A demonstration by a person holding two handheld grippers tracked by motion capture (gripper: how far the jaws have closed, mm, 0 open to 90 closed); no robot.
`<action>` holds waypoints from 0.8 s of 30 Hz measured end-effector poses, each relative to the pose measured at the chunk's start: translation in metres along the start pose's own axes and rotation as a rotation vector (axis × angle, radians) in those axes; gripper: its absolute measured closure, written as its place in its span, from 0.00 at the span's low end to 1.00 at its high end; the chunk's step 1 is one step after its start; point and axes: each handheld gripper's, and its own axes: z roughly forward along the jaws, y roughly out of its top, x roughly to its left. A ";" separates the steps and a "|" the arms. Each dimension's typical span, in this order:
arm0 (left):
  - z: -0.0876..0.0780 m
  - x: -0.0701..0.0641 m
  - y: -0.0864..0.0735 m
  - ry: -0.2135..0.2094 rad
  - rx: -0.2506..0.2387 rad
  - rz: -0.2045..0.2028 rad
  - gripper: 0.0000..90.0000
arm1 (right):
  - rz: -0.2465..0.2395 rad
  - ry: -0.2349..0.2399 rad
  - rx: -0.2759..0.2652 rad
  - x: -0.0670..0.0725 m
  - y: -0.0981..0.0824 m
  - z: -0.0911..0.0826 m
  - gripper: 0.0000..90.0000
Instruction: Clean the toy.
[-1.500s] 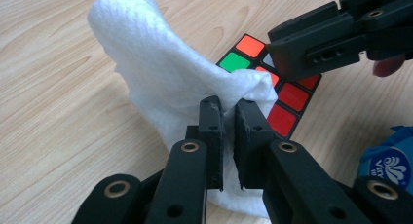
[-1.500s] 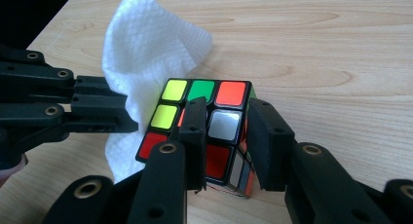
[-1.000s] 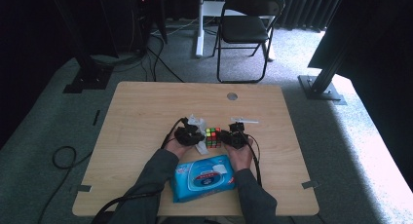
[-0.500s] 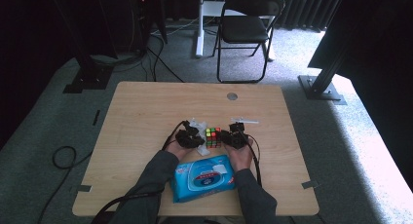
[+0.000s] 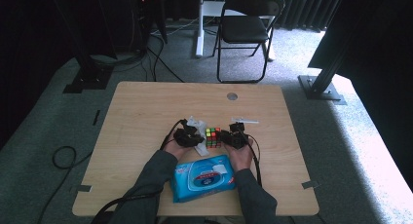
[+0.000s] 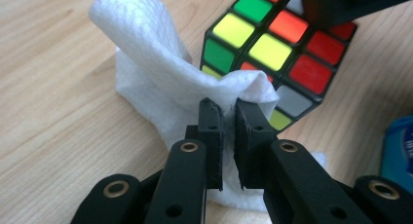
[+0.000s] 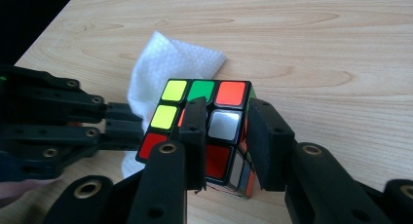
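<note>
Gripping one cube (image 7: pixel 204 131), right tongs (image 7: pixel 229 146); left tongs (image 6: pixel 226 121) pinch one wipe (image 6: pixel 160 78); one wipe pack (image 5: pixel 203 177).

Overhead forward-down view; two close gripper views sharing the cube (image 6: pixel 272 48).

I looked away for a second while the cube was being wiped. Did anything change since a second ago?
Nothing visibly changed. The left gripper is still shut on the white wipe against the puzzle cube, the right gripper still clamps the cube, and the blue wipes pack lies where it was.
</note>
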 end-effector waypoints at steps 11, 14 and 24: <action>-0.017 -0.008 0.005 -0.016 -0.053 0.025 0.92 | -0.001 0.002 0.001 0.000 0.000 0.000 0.78; -0.018 -0.009 0.006 -0.018 -0.052 0.031 0.92 | -0.001 0.002 0.002 0.000 0.000 0.000 0.78; -0.008 -0.009 0.003 -0.022 -0.009 0.031 0.92 | 0.000 0.001 0.001 0.000 0.000 0.000 0.77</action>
